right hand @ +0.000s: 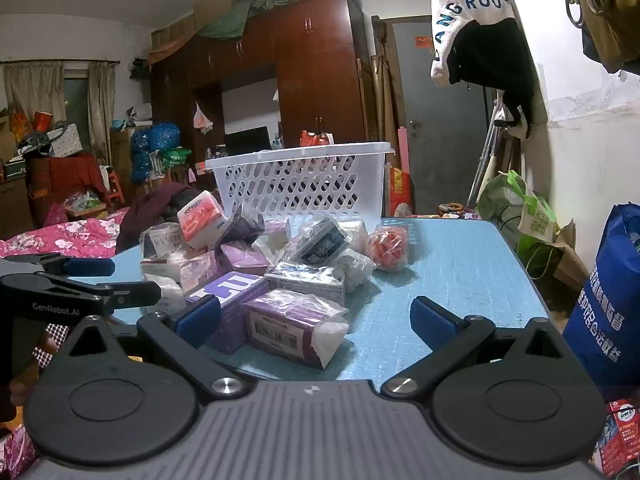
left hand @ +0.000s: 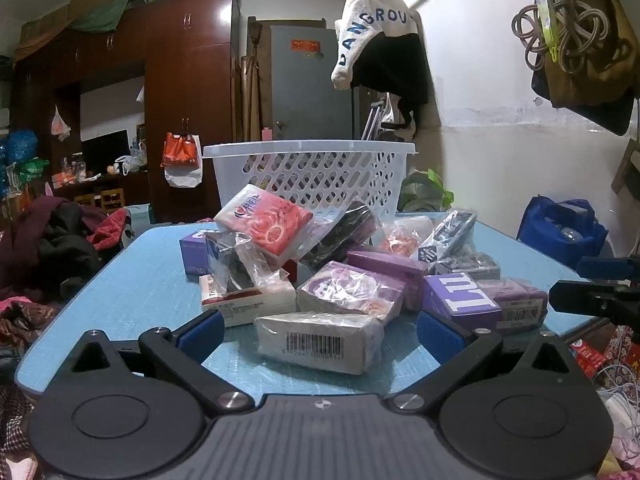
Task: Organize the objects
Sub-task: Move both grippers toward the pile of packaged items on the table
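Both sets of jaws spread wide, nothing between the pads: left gripper (left hand: 320, 332) low at the near edge of the blue table (left hand: 132, 280), lined up on a white barcoded pack (left hand: 320, 342); right gripper (right hand: 316, 320) beside it, facing a plastic-wrapped purple box (right hand: 294, 326). Ahead, a loose heap of packets (left hand: 348, 264) mid-table, several leaning on each other, a red-and-white tissue pack (left hand: 264, 222) perched on top. Behind the heap, a white lattice basket (left hand: 312, 172), likely the destination. Risks: slippery wrap sliding out of a pinch; pulling a lower box and toppling the stacked ones; two grippers close together, liable to knock each other. Heap itself blocking a straight path to the basket; clutter all round the table edges.
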Demonstrator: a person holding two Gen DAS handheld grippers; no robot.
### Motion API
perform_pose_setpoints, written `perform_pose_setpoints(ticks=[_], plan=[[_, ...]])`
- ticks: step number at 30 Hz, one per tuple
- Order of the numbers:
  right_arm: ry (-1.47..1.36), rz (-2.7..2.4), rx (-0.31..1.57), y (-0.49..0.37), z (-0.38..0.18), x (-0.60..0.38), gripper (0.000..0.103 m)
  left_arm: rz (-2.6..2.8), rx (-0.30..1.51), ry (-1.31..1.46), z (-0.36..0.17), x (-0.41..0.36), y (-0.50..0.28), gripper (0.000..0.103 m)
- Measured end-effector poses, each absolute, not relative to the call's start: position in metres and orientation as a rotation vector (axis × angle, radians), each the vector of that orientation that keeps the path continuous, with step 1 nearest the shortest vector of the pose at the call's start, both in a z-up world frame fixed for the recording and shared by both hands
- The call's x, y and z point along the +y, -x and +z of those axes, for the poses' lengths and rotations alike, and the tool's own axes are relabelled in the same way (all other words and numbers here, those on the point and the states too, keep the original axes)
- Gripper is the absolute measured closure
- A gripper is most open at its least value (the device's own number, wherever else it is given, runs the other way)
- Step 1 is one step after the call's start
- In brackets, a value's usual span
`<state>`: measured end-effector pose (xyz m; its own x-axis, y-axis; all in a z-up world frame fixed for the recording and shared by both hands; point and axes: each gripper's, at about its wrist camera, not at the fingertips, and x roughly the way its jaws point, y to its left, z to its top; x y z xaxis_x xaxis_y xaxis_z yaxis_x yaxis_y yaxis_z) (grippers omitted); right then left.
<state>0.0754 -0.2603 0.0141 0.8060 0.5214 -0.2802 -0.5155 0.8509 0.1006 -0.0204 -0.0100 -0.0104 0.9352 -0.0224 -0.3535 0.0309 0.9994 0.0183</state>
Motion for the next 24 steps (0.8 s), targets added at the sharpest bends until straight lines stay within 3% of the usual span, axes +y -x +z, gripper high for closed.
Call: perform_pose_setpoints(ticks=[24], plan=[[-0.02, 0.563, 0.32, -0.0761, 0.0104, -0.2618, 0.0, -0.01, 0.359, -0.014, -0.0117, -0.0037, 0.0195, 0.0]])
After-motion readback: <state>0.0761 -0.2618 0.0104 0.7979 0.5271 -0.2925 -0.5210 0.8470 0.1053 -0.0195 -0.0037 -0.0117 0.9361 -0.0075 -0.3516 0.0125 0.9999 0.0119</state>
